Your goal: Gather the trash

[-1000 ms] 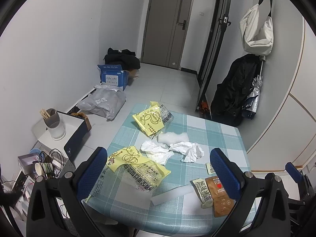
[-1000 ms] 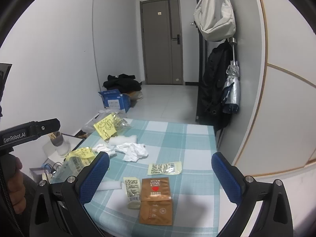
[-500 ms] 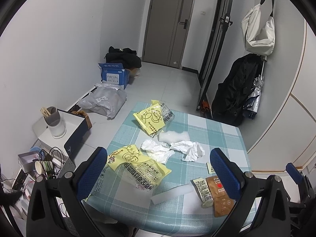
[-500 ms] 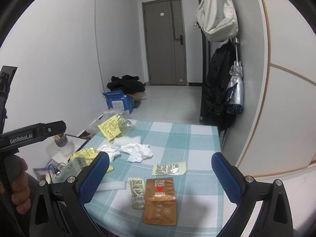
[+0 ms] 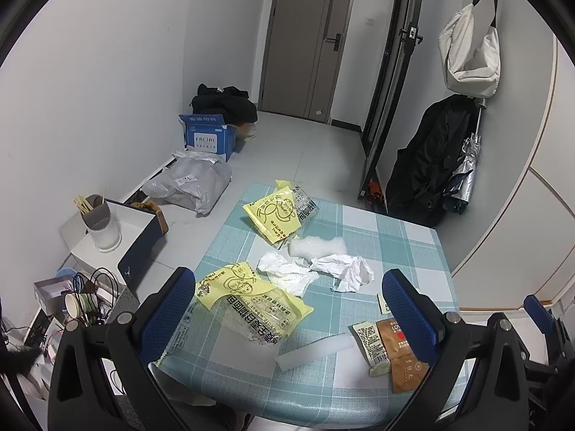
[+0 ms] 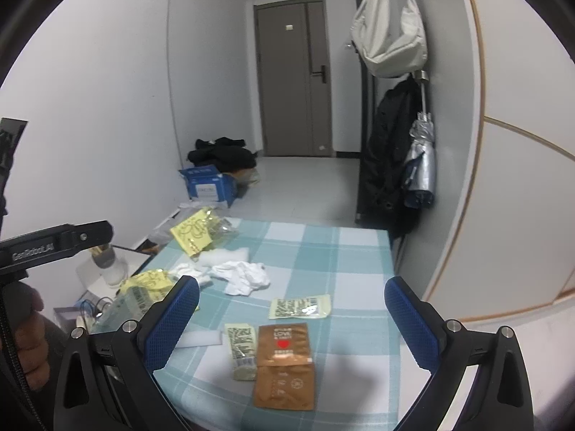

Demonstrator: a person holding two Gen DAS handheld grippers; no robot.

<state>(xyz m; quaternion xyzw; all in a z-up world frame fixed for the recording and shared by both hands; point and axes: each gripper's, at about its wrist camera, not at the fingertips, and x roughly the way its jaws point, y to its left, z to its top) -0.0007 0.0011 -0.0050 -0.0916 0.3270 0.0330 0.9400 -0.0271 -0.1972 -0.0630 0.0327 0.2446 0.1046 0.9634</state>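
Observation:
Trash lies scattered on a teal checked table (image 5: 391, 248) (image 6: 345, 251). A yellow and clear plastic bag (image 5: 251, 305) (image 6: 143, 287) lies near the front left, another yellow bag (image 5: 276, 215) (image 6: 196, 231) at the far side. Crumpled white tissues (image 5: 341, 269) (image 6: 244, 274) and bubble wrap (image 5: 316, 246) lie mid-table. Two brown sachets (image 5: 402, 352) (image 6: 285, 362), a pale wrapper (image 5: 370, 344) (image 6: 240, 348), another pale packet (image 6: 300, 307) and a white strip (image 5: 316, 350) lie near the front. My left gripper (image 5: 287, 309) and right gripper (image 6: 291, 319) hover open and empty above the near edge.
A white side stand with a cup of chopsticks (image 5: 97, 222) and cables stands left of the table. A blue box (image 5: 208, 136), grey bags (image 5: 190, 186) and dark clothes (image 5: 222, 102) lie on the floor. A coat and umbrella (image 6: 420, 158) hang on the right.
Both grippers have drifted slightly forward and upward over the table. Nothing on the table has moved, and both stay open.

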